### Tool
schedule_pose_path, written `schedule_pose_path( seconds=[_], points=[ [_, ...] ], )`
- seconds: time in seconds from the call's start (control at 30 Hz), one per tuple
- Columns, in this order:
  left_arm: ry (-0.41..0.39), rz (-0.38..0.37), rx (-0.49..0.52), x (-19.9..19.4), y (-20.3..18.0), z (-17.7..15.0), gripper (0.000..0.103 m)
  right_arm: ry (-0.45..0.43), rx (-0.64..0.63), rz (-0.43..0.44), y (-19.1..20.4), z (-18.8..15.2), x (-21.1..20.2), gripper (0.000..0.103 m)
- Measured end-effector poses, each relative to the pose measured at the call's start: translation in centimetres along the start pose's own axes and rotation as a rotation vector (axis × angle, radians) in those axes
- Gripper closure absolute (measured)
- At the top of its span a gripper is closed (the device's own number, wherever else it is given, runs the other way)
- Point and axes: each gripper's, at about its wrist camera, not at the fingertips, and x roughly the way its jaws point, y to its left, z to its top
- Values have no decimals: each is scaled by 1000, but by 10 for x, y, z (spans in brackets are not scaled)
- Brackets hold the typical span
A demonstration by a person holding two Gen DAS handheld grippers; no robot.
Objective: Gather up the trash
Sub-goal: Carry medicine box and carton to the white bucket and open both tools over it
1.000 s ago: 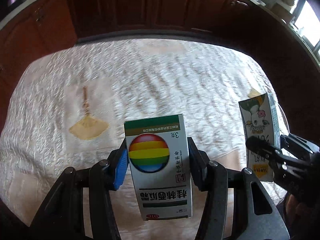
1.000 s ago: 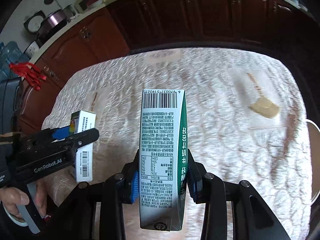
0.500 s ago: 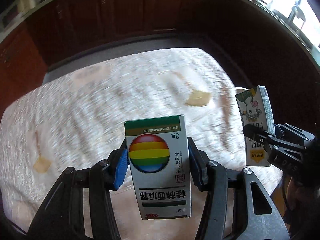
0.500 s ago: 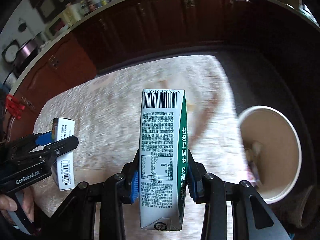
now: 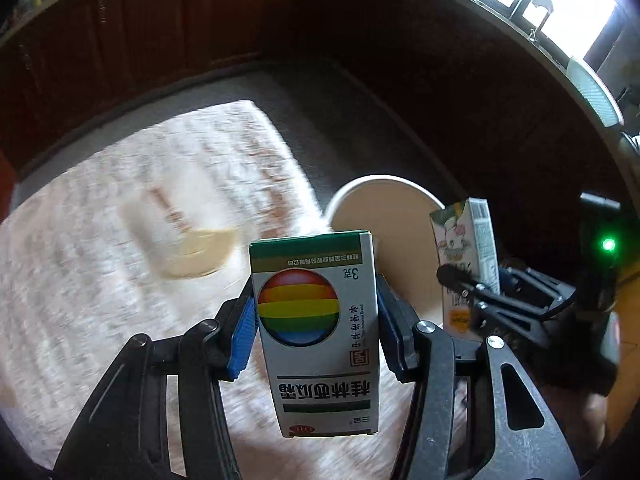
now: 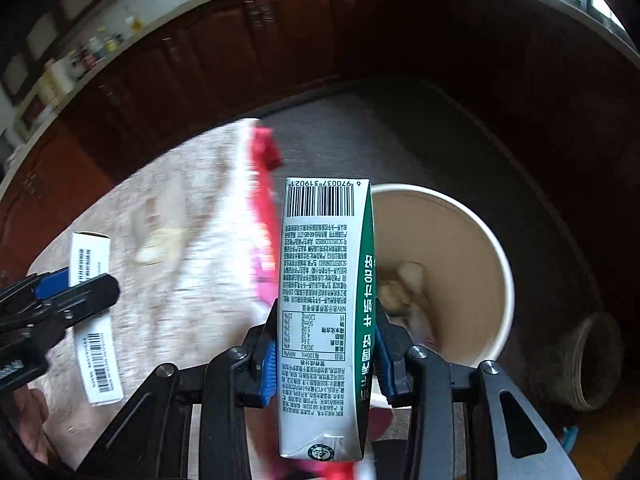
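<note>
My left gripper (image 5: pixel 316 336) is shut on a white medicine box (image 5: pixel 316 332) with a rainbow ball print, held above the table's right end. My right gripper (image 6: pixel 326 356) is shut on a green-and-white milk carton (image 6: pixel 326 312), held upright. A round beige bin (image 6: pixel 452 276) stands on the floor just beyond the table edge, ahead and right of the carton, with some scraps inside. In the left wrist view the bin (image 5: pixel 384 216) lies behind the box, and the right gripper with the carton (image 5: pixel 466 264) is at the right. The medicine box (image 6: pixel 94 320) shows at the left in the right wrist view.
The table has a cream embossed cloth (image 5: pixel 100 264) with a yellowish fan-shaped mark (image 5: pixel 196 252). A pink-red item (image 6: pixel 262 216) hangs at the table edge, blurred. Dark wood cabinets (image 6: pixel 240 52) ring the room. A dark woven basket (image 6: pixel 588 364) sits on the floor at right.
Both grippers have swung right across the table with their items held. The bin has come into fuller view, now close in front of both grippers.
</note>
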Motion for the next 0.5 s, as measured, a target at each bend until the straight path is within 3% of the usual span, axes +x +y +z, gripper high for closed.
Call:
schedule_pose_path(
  seconds=[0.33,0.4,0.5],
  points=[
    [25,-125,-48,47,-33,15,52,56,95,-32,-50,-5,33,65],
    [32,-133,-51,51,-35,14,51,55,112,-38,-55,-7,36,54],
    [35,-128,-43,55,-37,13,42,49,120,-57,-61,-10,34,54]
  ],
)
